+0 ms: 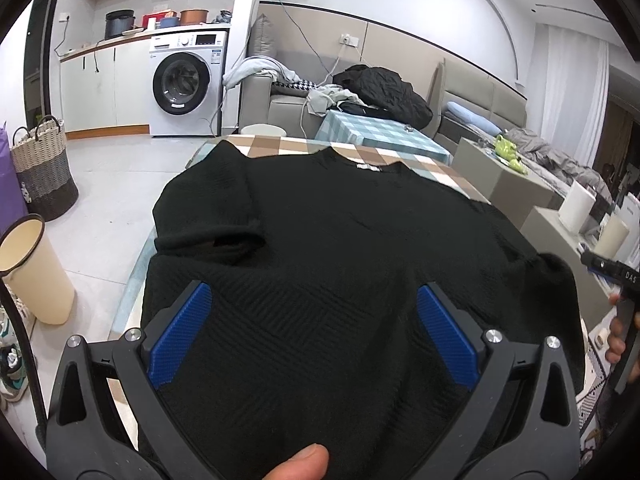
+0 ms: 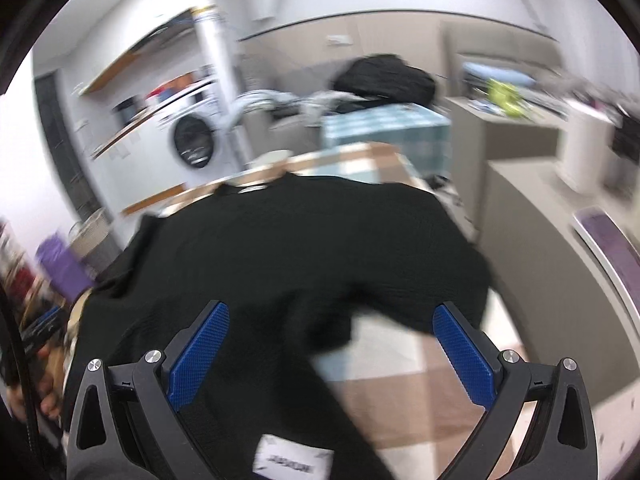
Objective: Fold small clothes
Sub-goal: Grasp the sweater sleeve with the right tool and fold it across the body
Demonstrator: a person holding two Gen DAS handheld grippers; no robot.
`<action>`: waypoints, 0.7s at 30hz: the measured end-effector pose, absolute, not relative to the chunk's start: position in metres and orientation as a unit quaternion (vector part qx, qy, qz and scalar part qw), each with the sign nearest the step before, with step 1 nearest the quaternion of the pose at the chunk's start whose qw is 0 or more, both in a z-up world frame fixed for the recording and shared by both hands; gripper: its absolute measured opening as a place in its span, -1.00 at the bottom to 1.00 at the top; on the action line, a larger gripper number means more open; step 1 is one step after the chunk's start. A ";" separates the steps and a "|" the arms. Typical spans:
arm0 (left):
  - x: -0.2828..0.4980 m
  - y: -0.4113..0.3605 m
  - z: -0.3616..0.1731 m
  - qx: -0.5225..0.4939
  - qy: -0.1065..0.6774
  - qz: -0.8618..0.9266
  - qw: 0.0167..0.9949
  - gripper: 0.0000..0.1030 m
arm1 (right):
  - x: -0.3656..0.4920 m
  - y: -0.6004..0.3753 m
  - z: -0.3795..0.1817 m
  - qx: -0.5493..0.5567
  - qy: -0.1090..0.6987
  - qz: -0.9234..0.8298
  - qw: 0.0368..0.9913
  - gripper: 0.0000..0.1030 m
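A black knit short-sleeved top (image 1: 320,232) lies spread on a checked tablecloth (image 1: 280,146), neck away from me, sleeves out to both sides. My left gripper (image 1: 312,300) is open and empty, its blue pads (image 1: 180,332) wide apart just above the top's lower body. The right wrist view is blurred by motion. It shows the same top (image 2: 280,248) with its right sleeve and the tablecloth (image 2: 400,364) bare beneath the right side. My right gripper (image 2: 332,320) is open and empty above the top's lower right part. A white care label (image 2: 294,462) shows at the hem.
A cream bin (image 1: 32,268) and woven basket (image 1: 44,168) stand on the floor at left. A washing machine (image 1: 186,84) is behind. A sofa with piled clothes (image 1: 380,88) and a second checked table (image 1: 380,132) lie beyond. Grey boxes (image 1: 500,176) stand at right.
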State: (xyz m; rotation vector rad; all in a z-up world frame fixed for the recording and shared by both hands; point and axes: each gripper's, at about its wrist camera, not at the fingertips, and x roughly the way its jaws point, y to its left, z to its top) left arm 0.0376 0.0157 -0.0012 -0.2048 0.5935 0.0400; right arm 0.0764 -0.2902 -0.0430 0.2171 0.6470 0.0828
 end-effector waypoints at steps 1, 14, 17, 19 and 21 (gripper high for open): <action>0.040 0.017 0.000 -0.102 0.292 0.020 0.951 0.98 | 0.078 -0.303 -0.047 0.135 0.327 0.039 0.935 1.00; 0.082 0.013 0.003 -0.089 0.304 0.019 0.948 0.98 | 0.102 -0.387 -0.112 0.307 0.398 -0.022 0.864 0.63; 0.089 0.010 0.002 -0.092 0.304 0.015 0.948 0.98 | 0.115 -0.391 -0.115 0.300 0.395 -0.020 0.868 0.43; 0.096 0.009 0.001 -0.092 0.307 0.014 0.947 0.98 | 0.124 -0.390 -0.115 0.293 0.391 -0.021 0.872 0.33; 0.102 0.006 0.001 -0.087 0.308 0.016 0.947 0.98 | 0.134 -0.388 -0.115 0.277 0.391 -0.032 0.877 0.01</action>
